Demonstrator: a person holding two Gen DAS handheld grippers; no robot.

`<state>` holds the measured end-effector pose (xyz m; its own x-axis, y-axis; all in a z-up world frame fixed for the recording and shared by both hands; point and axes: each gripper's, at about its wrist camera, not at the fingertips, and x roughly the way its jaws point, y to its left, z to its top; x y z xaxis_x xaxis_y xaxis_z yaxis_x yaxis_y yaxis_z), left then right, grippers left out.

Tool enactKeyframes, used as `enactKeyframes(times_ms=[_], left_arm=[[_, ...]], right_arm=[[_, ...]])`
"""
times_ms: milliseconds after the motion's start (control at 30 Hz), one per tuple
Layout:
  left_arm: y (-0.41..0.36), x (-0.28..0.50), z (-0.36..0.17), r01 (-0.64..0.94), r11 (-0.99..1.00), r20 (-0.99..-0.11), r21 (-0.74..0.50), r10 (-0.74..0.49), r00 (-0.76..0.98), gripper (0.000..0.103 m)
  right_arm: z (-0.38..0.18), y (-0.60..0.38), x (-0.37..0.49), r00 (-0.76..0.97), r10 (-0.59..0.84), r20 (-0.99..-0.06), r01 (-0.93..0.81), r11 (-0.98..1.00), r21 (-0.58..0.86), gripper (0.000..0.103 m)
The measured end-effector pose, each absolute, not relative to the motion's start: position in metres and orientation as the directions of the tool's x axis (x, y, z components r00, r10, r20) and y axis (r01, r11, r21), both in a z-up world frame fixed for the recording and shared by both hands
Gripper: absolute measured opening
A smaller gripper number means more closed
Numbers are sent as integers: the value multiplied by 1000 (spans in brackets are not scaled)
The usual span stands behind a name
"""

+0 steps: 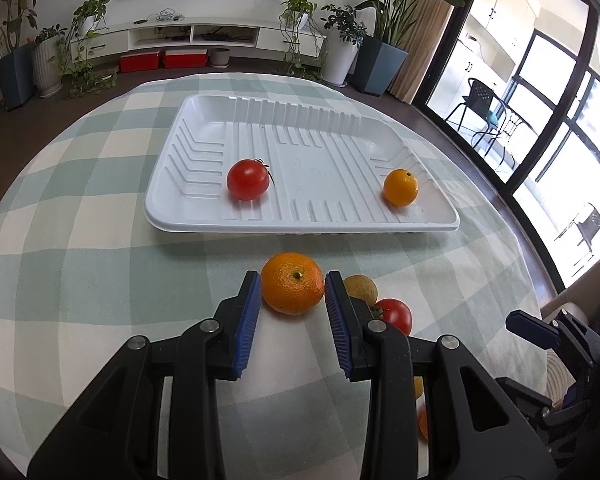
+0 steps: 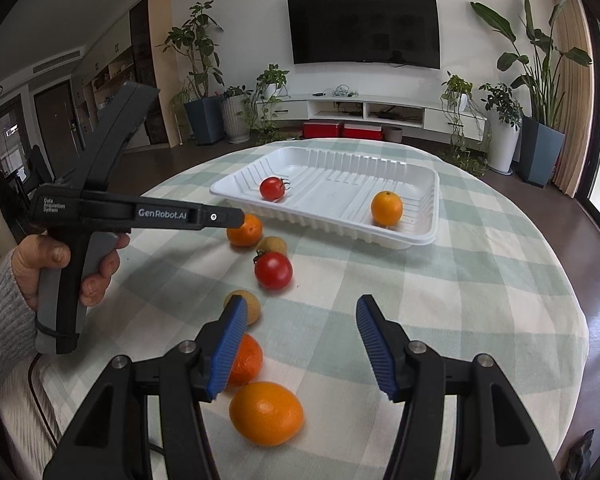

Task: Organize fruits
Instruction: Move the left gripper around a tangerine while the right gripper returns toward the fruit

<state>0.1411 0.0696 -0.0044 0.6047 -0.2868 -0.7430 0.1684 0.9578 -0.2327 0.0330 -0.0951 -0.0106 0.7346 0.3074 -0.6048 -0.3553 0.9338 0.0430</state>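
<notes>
A home living room. A dark flat-screen television (image 2: 364,26) hangs on a white wall at the top centre, above a long, low white media cabinet (image 2: 380,110) with two red boxes (image 2: 342,130) on the floor below it. Potted houseplants (image 2: 540,92) stand on both sides. At the right edge, beige curtains (image 1: 424,28) frame tall glass doors (image 1: 540,92). A round tabletop (image 2: 480,280) covered in a pale green checked cloth fills the foreground.
</notes>
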Motion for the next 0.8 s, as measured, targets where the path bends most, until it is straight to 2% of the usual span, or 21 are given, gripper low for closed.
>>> enactKeyframes(times_ms=[433,467,567,800], left_arm=[[66,147,-14,169,963,-759,-211,-270,593,32],[66,148,-15,168,963,-760,-210,-269,591,33],[67,149,-17,159,963,-760,-216,-268,593,45],[67,151,-16,163,961,-752,-222,-276,599,46]], right_arm=[[-20,-86,16,711,306,-633,-383,924,15,61],[-21,-86,15,710,305,-634,-384,923,15,62],[-22,-85,14,708,308,-635,-385,923,19,62],[-23,-84,10,704,312,-638,-390,921,21,62]])
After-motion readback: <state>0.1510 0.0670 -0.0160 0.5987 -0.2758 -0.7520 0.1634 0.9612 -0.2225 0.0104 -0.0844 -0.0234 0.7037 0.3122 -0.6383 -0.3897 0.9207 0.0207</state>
